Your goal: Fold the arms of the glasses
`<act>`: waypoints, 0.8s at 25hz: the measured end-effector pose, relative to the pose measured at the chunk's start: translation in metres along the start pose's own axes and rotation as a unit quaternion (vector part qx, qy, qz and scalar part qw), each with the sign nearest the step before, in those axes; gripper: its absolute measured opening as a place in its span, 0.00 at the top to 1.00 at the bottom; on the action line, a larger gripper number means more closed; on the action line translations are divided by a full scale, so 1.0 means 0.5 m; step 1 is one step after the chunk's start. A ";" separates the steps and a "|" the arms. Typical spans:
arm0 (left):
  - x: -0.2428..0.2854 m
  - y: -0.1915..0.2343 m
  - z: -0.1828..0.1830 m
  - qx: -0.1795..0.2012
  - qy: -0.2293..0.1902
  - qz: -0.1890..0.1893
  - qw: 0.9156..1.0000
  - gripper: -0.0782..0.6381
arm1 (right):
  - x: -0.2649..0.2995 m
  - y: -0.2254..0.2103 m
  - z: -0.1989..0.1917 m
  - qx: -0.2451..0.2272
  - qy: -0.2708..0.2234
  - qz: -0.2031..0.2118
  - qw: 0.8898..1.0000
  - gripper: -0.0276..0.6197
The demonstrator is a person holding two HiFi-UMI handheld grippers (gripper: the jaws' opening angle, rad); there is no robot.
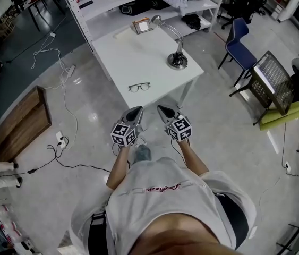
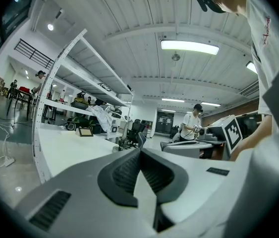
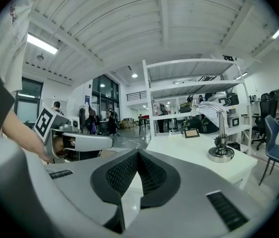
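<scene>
The glasses point(image 1: 139, 87) lie by the table's point(image 1: 138, 57) near edge, within reach (arms unreadable); left gripper point(image 1: 137, 110) and right gripper point(image 1: 161, 109) hang short, jaws together, empty.

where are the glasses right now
In the head view the glasses lie on the white table near its front edge, just beyond the left tool and right tool; the lamp stands farther back to their right.

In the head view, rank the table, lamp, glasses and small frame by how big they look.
1. white table
2. desk lamp
3. glasses and small frame: about alike; the frame sits farther from the camera, so unranked.
</scene>
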State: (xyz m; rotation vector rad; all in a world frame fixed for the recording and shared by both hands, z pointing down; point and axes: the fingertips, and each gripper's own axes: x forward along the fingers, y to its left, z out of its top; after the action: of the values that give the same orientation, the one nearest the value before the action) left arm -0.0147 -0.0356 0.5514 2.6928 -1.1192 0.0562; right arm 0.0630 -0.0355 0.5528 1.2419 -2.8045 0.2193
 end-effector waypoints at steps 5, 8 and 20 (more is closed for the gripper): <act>-0.047 -0.050 -0.027 0.003 0.007 0.004 1.000 0.85 | -0.052 0.048 -0.031 0.005 0.003 0.003 1.000 0.93; -0.070 -0.067 -0.041 0.001 0.008 0.005 1.000 0.85 | -0.067 0.074 -0.045 0.006 0.002 0.005 1.000 0.93; -0.085 -0.108 -0.046 0.001 -0.001 -0.008 1.000 0.85 | -0.101 0.110 -0.037 -0.019 0.003 0.012 1.000 0.93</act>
State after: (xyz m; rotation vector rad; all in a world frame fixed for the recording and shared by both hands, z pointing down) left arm -0.0058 0.0361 0.5583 2.7031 -1.0990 0.0502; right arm 0.0563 0.0406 0.5596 1.1996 -2.8061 0.1693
